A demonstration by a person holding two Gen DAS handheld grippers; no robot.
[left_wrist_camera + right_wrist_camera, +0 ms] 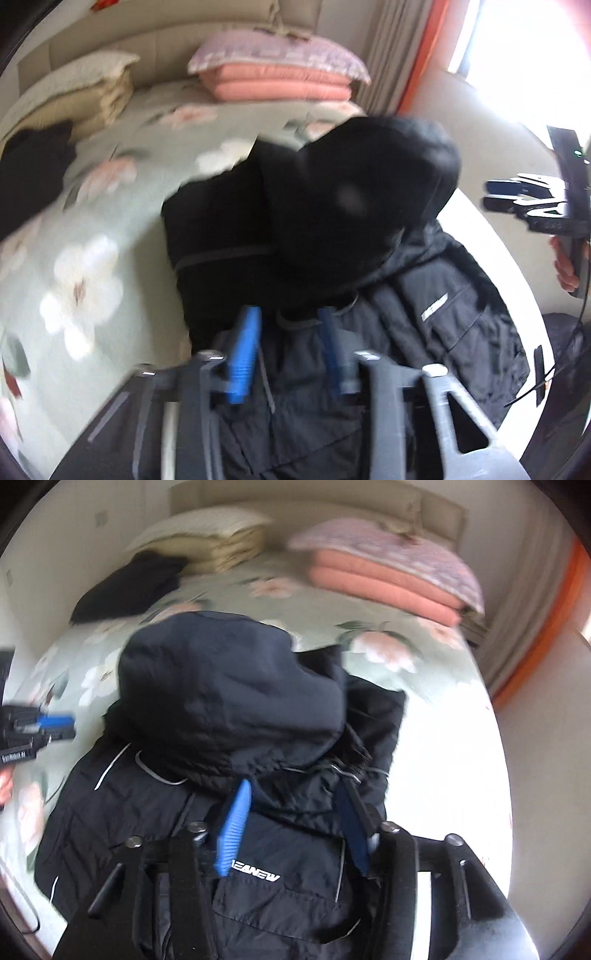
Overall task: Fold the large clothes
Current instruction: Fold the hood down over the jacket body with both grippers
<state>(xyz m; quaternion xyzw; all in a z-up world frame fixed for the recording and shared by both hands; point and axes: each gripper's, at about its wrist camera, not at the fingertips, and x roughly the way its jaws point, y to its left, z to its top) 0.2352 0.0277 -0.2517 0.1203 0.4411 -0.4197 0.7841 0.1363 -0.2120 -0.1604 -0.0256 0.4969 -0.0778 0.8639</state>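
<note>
Your left wrist camera looks steeply down along its blue fingers (248, 347), close over the black hooded jacket (424, 317). Your right wrist camera does likewise from the jacket's other side. Both share the jacket (207, 805), floral bedspread (413, 657) and pink pillows (280, 83).

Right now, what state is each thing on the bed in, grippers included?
Black jacket: lying on the bed, hood flopped over its body, fold unfinished.
Left gripper: open above the jacket, gripping nothing.
Right gripper: open above the jacket, gripping nothing.
Pink quilt: folded, stacked under a pillow.
Dark garment: lying by the beige bedding.
</note>
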